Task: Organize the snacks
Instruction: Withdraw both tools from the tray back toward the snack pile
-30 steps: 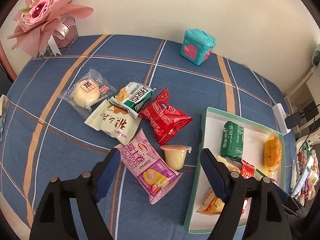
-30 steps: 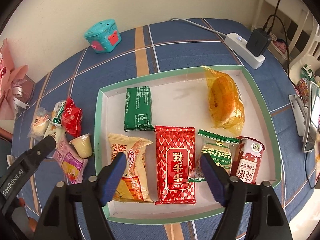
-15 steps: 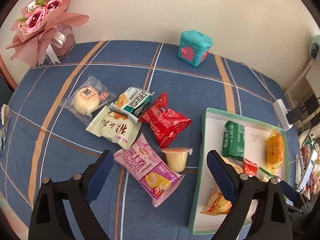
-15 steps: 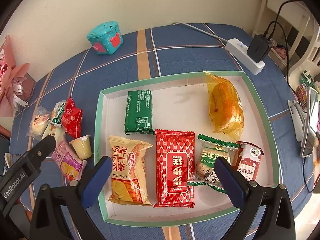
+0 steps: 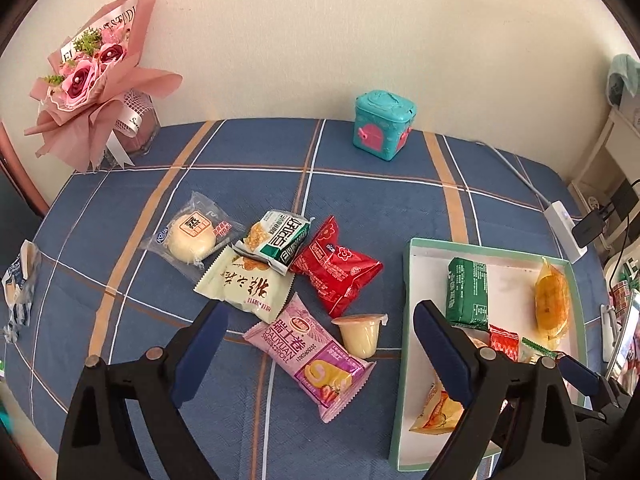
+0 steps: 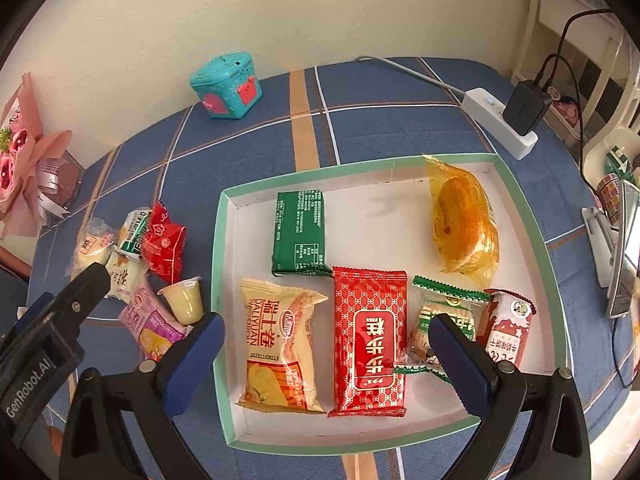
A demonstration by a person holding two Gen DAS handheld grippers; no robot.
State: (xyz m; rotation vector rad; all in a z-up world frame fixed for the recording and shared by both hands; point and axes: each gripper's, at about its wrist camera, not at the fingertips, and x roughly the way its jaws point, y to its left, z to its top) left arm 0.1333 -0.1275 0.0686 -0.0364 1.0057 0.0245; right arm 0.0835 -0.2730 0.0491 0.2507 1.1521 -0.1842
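Note:
A green-rimmed white tray (image 6: 532,216) holds several snacks: a green pack (image 6: 299,232), an orange bun (image 6: 464,220), a yellow roll pack (image 6: 280,340), a red pack (image 6: 370,340). My right gripper (image 6: 324,340) is open and empty above the tray's near side. Loose snacks lie left of the tray (image 5: 404,320) on the blue cloth: a pink roll pack (image 5: 308,356), a jelly cup (image 5: 360,334), a red bag (image 5: 336,268), a cream pack (image 5: 244,284), a green-white pack (image 5: 280,236), a round bun (image 5: 192,232). My left gripper (image 5: 320,316) is open and empty above the pink pack and cup.
A teal toy box (image 5: 382,124) and a pink bouquet (image 5: 92,80) stand at the back by the wall. A power strip with a charger (image 6: 508,120) lies right of the tray. A crumpled wrapper (image 5: 18,280) lies at the table's left edge.
Both grippers have pulled back and risen, so the table looks farther away. Both sets of fingers have spread wider. No snack has moved.

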